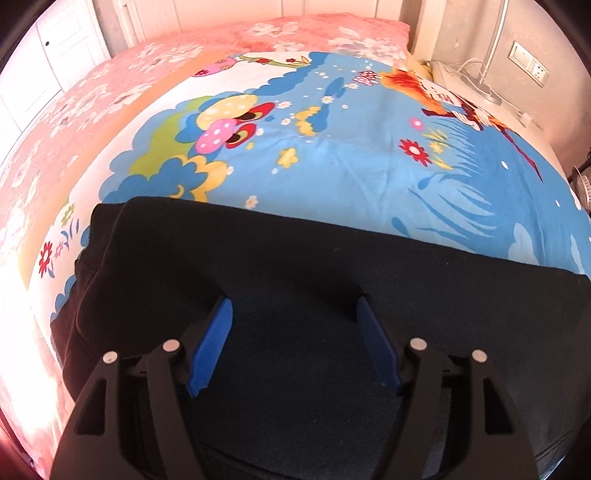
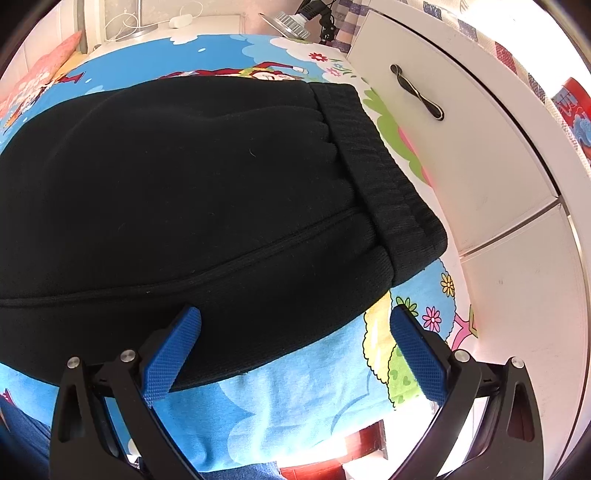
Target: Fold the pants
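Black pants lie flat on a bed with a blue cartoon sheet. In the left wrist view my left gripper is open, its blue pads hovering over the black fabric near its near edge. In the right wrist view the pants fill the middle, with the ribbed waistband at the right end. My right gripper is open at the pants' near edge; the left pad overlaps the fabric, the right pad is over the sheet. Neither gripper holds anything.
A pink floral pillow and cover lie at the far side of the bed. A white cabinet with a metal handle stands right beside the waistband. A power strip with cables lies at the far right corner.
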The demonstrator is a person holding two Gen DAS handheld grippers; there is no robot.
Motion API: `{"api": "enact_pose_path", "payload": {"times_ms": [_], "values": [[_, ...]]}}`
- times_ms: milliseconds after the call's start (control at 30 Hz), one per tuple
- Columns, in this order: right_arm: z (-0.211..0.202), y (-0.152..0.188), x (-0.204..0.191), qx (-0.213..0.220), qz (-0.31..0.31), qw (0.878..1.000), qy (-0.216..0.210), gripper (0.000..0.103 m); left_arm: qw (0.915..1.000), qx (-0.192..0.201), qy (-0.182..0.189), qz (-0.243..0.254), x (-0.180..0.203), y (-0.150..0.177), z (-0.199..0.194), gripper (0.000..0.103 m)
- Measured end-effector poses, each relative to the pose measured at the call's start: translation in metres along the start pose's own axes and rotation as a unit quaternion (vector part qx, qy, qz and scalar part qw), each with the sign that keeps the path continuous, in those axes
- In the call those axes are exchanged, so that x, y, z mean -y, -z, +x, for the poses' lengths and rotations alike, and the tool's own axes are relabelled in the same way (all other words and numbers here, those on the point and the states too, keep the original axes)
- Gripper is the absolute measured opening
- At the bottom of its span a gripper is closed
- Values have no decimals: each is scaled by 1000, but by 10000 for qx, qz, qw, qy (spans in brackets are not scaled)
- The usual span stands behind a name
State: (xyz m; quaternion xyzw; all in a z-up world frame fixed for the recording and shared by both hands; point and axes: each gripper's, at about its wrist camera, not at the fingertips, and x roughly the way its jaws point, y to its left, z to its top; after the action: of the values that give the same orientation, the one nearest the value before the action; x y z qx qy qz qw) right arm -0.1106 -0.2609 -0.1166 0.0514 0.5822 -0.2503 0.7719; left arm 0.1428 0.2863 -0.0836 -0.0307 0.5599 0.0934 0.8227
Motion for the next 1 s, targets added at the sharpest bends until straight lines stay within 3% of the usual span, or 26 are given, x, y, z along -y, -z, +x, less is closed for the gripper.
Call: {"api": "enact_pose_path", "payload": {"times_ms": [200, 267, 333, 433, 500, 600, 667, 800, 900, 1000], "values": [[-1, -9, 4, -45, -62, 10000, -56, 98, 9980, 229, 90, 576, 19, 17, -13, 66], [-18, -18, 9, 211, 102, 9997, -98, 98, 9984, 210, 146, 508, 11, 18, -6, 68], [-39, -32, 5, 553, 61, 9978, -365, 98, 9985, 234, 290, 389, 1, 16, -4, 68], [-73, -58, -37, 901, -279, 9880, -1220, 98, 9990, 293, 311, 146, -19, 13, -3, 68], [-90, -73, -93, 902, -846, 9727, -1965, 98, 9993, 314, 202, -15, -34, 12, -3, 68], [-110, -82, -204, 780, -2095, 9286, -2961, 98, 9981, 326, -333, -395, -55, 15, -8, 67], [-120, -79, -274, 877, -2829, 9035, -3099, 98, 9943, 484, -437, -848, -66, 23, -20, 66], [-125, -66, -392, 700, -3706, 8679, -3233, 98, 9817, 764, -732, -1585, -79, 43, -38, 67], [-121, -57, -448, 630, -3995, 8525, -3312, 98, 9735, 778, -788, -1999, -89, 54, -37, 67], [-120, -36, -482, 644, -4295, 8422, -3195, 98, 9737, 841, -868, -1931, -90, 59, -38, 67]]}}
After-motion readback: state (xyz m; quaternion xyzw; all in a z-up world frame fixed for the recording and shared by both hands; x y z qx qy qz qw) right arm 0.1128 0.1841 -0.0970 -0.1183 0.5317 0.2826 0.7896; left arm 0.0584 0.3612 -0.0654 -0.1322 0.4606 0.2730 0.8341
